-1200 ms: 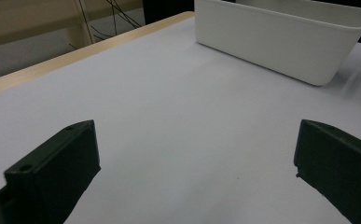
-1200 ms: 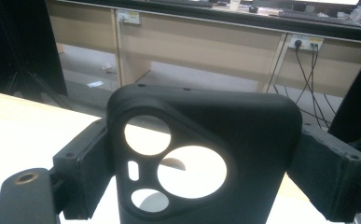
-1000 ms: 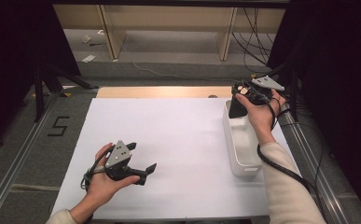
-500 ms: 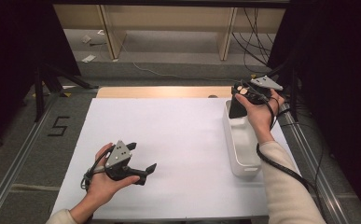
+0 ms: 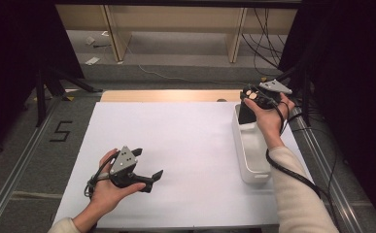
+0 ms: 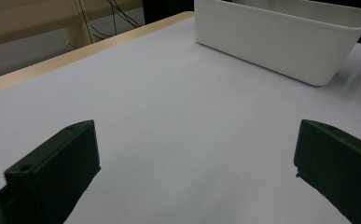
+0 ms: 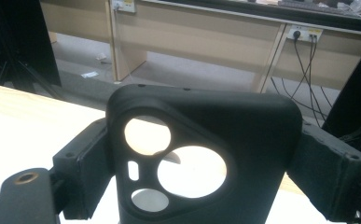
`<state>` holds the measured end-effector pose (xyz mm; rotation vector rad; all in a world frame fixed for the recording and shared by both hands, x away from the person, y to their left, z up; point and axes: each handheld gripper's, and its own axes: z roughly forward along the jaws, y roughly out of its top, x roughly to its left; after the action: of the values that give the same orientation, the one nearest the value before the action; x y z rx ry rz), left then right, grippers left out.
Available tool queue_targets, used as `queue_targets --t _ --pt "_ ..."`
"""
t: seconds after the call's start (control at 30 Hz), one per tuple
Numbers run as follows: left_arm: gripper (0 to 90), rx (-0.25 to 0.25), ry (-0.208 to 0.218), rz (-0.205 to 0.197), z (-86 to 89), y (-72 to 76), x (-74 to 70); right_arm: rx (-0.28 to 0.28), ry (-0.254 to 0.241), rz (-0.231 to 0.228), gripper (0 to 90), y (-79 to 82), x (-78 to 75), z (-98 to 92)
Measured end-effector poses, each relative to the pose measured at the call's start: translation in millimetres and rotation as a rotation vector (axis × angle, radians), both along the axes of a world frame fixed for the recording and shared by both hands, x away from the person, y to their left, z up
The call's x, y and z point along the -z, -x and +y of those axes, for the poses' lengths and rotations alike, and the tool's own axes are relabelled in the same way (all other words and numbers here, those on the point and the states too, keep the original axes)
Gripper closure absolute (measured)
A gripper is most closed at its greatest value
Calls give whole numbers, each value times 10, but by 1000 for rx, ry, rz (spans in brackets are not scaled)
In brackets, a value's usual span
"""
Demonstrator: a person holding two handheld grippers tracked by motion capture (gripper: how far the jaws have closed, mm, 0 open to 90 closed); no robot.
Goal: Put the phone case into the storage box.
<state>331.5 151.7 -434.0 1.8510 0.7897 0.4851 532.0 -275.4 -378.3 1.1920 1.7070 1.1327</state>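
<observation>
Clamping a black phone case (image 7: 201, 158) across its width, the right gripper (image 5: 251, 100) holds it upright over the far end of the white plastic bin (image 5: 250, 156) — both jaws press on the case's side edges in the right gripper view, and the camera cut-outs of the case face the lens. From the high view, the case hangs between the jaws just above the bin's far rim, at the right edge of the white table sheet (image 5: 185, 145); whether its lower end touches the bin cannot be told. The left gripper (image 5: 147, 165) rests low over the near left part of the sheet, well apart from the bin, its jaws spread wide with nothing between them — bare sheet lies beyond them, with the bin's side wall (image 6: 281, 42) farther off.
</observation>
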Motion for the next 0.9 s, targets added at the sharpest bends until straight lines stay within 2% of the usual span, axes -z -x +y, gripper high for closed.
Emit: queue_targets --t 0.9 --pt "0 2 0 -1 -6 0 0 -5 19 52 153 -50 130 13"
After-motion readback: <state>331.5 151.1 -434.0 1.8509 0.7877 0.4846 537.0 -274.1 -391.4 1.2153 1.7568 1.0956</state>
